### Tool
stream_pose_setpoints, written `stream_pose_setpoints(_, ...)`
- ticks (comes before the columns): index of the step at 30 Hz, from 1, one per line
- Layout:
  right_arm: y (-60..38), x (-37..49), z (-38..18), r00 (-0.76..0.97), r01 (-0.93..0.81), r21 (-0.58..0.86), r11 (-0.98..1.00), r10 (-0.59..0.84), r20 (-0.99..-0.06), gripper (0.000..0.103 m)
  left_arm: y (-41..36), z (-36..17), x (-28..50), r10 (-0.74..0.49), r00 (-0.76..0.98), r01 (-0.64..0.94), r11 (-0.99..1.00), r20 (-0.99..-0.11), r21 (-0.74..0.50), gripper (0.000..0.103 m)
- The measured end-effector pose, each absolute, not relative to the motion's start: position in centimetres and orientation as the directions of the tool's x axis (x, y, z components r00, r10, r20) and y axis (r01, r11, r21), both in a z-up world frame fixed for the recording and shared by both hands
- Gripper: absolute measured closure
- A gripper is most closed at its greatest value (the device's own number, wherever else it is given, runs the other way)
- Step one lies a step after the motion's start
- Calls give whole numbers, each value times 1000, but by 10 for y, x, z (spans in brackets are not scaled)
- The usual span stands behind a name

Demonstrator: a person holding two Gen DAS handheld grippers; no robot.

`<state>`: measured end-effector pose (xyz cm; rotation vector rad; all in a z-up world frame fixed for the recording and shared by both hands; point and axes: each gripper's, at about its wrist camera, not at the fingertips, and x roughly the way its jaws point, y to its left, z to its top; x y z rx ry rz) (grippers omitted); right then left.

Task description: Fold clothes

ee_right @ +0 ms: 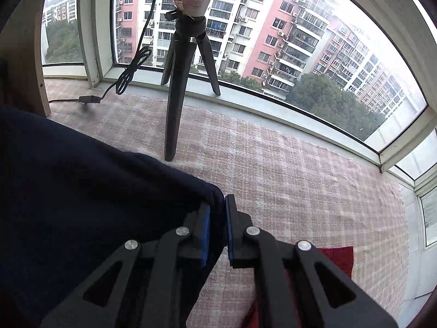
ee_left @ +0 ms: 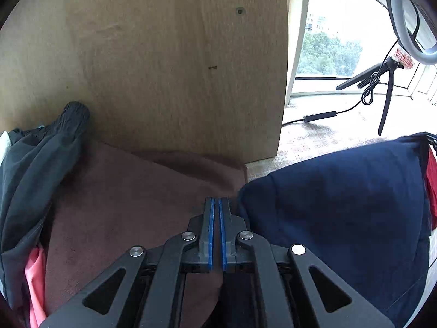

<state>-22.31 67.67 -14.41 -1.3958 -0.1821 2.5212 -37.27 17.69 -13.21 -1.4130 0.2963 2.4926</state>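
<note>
A navy garment (ee_left: 341,205) hangs in a wide fold between my two grippers. In the left wrist view my left gripper (ee_left: 217,202) has its blue pads almost touching. The garment's edge runs in right beside them, so it looks pinched on a thin bit of that edge. In the right wrist view the same navy garment (ee_right: 82,191) fills the left side. My right gripper (ee_right: 217,205) is shut on its corner, with dark fabric between the blue pads. A brown cloth (ee_left: 136,205) lies flat under the left gripper.
A wooden panel (ee_left: 164,68) stands close behind the brown cloth. A dark grey jacket (ee_left: 35,164) and pink fabric (ee_left: 35,278) are piled at the left. A black tripod (ee_right: 174,95) and a cable box (ee_right: 90,99) stand on the checked cover (ee_right: 273,177) by the window. Red cloth (ee_right: 338,259) lies under the right gripper.
</note>
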Motion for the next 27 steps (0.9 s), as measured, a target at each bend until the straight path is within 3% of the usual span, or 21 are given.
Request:
stream_pose_setpoints(3,676,-184,-123,-555,-151,-137,-979,198,-808,75,152,-114,-344,173,-499,-341,-940,-849,9,94)
stream_pose_setpoints(5,672,-152,-112,-560,-154,-101,-983,171,-810,71,138,-99,-317,185,-518,-360,-933,-835,16,92)
stream_pose_setpoints(9,648,-100,-133,-490,-128,-21,-991,82,-868,55,113,-86,-256,239,-519,-390,-921,-820,-21,91)
stream_pose_setpoints(16,621,-103,-212,-351,-123,-83,-989,121,-929,59,97,-114,-171,298,-419,-393,-911,-857,-125,91)
stream_pose_setpoints(17,623,-105,-215,-346,-123,-86,-989,124,-930,85,93,-117,-158,295,-406,-390,-912,-865,-128,91)
stream_pose_setpoints(18,627,-107,-213,-336,-122,-61,-991,99,-937,98,89,-120,-147,299,-394,-386,-912,-869,-139,91)
stream_pose_setpoints(20,638,-103,-192,-377,-138,-67,-988,115,-919,99,84,-122,-123,307,-372,-391,-908,-876,-152,91)
stream_pose_setpoints(23,665,-85,-139,-468,-265,-152,-952,265,-843,98,82,-127,-88,296,-351,-403,-904,-888,-142,91)
stream_pose_setpoints(24,675,-77,-121,-491,-315,-164,-935,308,-815,92,82,-129,-77,306,-336,-408,-900,-891,-155,91)
stream_pose_setpoints(25,680,-68,-111,-497,-323,-112,-940,269,-825,86,84,-134,-68,325,-312,-414,-892,-893,-180,91)
stream_pose_setpoints(26,685,-58,-101,-504,-329,-60,-942,229,-833,74,86,-140,-59,344,-280,-426,-881,-896,-205,89)
stream_pose_setpoints(27,682,-44,-95,-521,-294,-20,-956,178,-835,70,88,-146,-50,362,-248,-437,-869,-899,-230,86)
